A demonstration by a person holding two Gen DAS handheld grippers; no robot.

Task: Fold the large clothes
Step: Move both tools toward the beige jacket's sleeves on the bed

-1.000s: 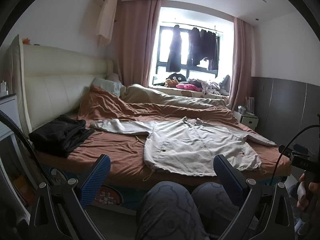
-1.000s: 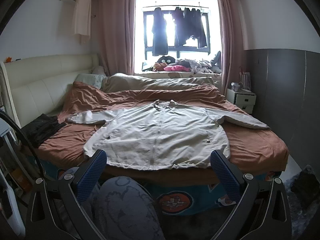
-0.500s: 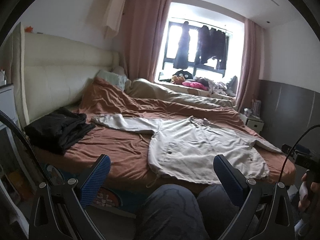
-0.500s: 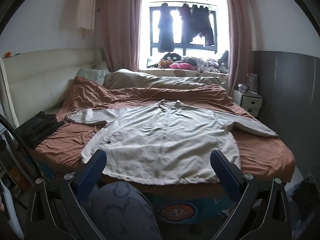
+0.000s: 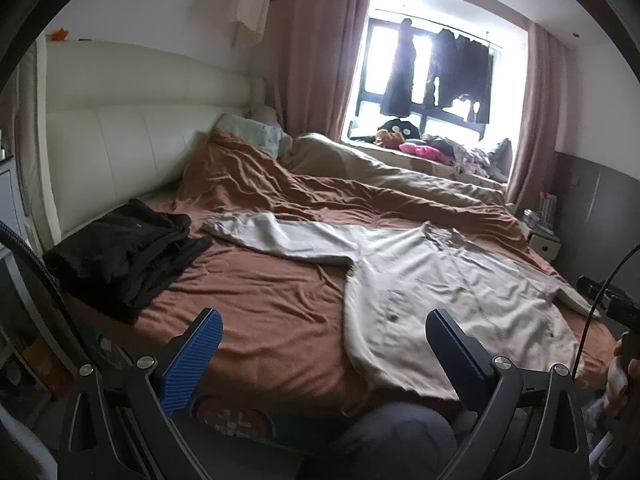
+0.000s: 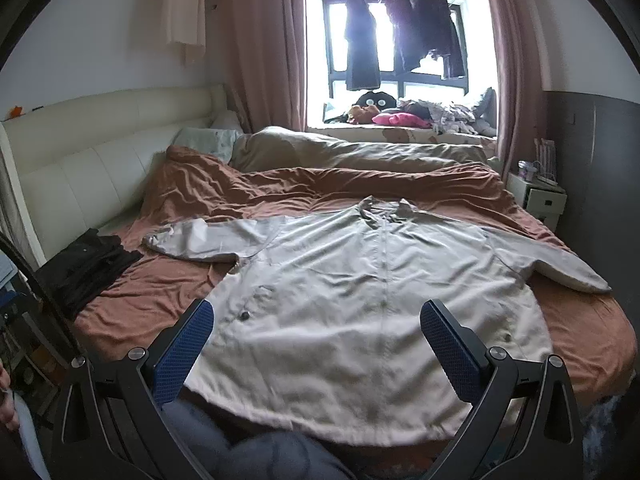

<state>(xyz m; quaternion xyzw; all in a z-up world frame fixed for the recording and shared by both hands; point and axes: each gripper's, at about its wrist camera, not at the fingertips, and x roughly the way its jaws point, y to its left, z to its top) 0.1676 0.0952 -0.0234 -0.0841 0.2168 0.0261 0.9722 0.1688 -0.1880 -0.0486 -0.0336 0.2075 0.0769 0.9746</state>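
Approaching, not yet folding. Beige jacket (image 6: 360, 288) spread flat, front up, sleeves out to both sides, on brown bedspread (image 5: 272, 304); hem lying along near edge of bed, collar toward window side. No fold made so far, judging by lie of cloth.

Left gripper (image 5: 320, 344) released, jaws wide apart, holding nothing, hovering off near edge of bed, short of hem. Pointed at bare bedspread just left of jacket's near-left hem corner. Right gripper (image 6: 316, 336) likewise released and empty, poised over middle of hem, not touching cloth as far as can be told.

Left sleeve (image 5: 280, 236) reaching toward headboard side, cuff near black folded clothes (image 5: 120, 252) sitting at near-left corner of bed. Right sleeve (image 6: 560, 264) running toward right edge of bed.

Next move, as judged: lowering each gripper onto cloth, likely one at hem corner and one at shoulder or cuff on same side, closing on single layer, then carrying that side across toward zip line. Calls for pinching jacket only, not bedspread beneath. Knee (image 5: 400, 436) visible low in both views, close against near edge of bed.
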